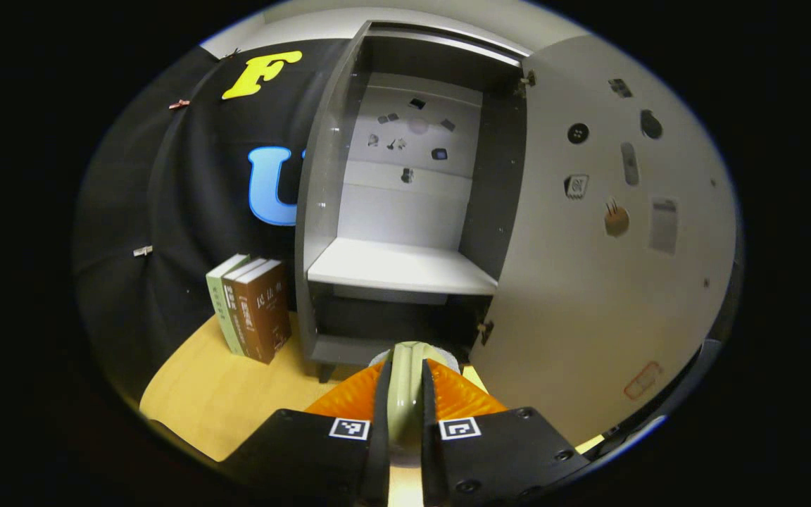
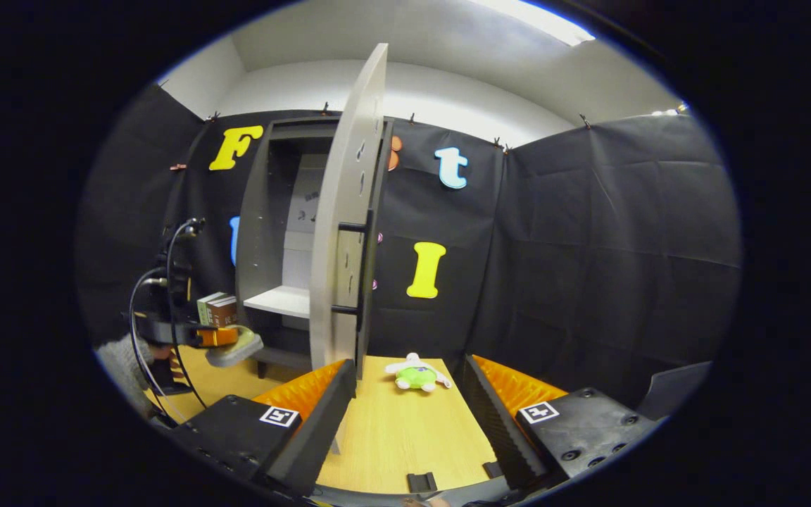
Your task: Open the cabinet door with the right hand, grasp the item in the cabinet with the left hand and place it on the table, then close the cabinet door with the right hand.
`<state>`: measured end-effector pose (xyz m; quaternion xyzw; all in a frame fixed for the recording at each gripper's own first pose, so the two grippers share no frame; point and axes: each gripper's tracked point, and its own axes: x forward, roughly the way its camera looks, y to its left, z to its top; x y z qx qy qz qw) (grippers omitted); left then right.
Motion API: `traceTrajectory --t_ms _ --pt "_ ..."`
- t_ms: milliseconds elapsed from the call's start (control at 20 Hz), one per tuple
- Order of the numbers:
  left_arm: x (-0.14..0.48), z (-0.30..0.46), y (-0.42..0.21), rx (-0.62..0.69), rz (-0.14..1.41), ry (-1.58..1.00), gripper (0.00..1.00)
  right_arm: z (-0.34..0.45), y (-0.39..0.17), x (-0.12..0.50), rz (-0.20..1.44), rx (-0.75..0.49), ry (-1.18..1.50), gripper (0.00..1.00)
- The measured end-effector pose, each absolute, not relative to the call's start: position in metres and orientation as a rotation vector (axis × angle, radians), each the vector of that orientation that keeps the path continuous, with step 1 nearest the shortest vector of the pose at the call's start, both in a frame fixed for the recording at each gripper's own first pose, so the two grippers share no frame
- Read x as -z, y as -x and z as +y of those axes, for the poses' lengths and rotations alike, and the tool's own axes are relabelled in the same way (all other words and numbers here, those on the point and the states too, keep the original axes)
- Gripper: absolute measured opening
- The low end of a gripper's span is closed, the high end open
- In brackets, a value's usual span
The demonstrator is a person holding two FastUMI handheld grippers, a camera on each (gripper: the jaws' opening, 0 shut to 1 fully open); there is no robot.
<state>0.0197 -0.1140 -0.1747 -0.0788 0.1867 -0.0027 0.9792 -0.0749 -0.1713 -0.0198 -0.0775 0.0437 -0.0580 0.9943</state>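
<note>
The left tongs (image 1: pixel 405 394) pinch a pale green bowl (image 1: pixel 404 401) between both fingers, just ahead of the open cabinet (image 1: pixel 398 267) with its door (image 1: pixel 588 282) swung wide, while the right tongs (image 2: pixel 409 415) stand spread above the worktop (image 2: pixel 391 436).

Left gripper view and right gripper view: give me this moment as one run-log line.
cabinet door: open | left gripper: shut on pale green item, above table | right gripper: open, empty | shelf: bare
</note>
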Motion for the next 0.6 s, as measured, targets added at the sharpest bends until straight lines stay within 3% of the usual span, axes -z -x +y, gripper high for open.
traceTrajectory --t_ms 350,600 --pt "0.295 -0.139 0.027 -0.057 0.517 0.197 0.24 -0.198 0.051 0.025 0.053 0.053 0.138 0.98" --pt "0.366 -0.153 0.044 -0.08 0.543 0.201 0.24 -0.216 0.035 0.066 0.113 0.015 0.2 0.98"
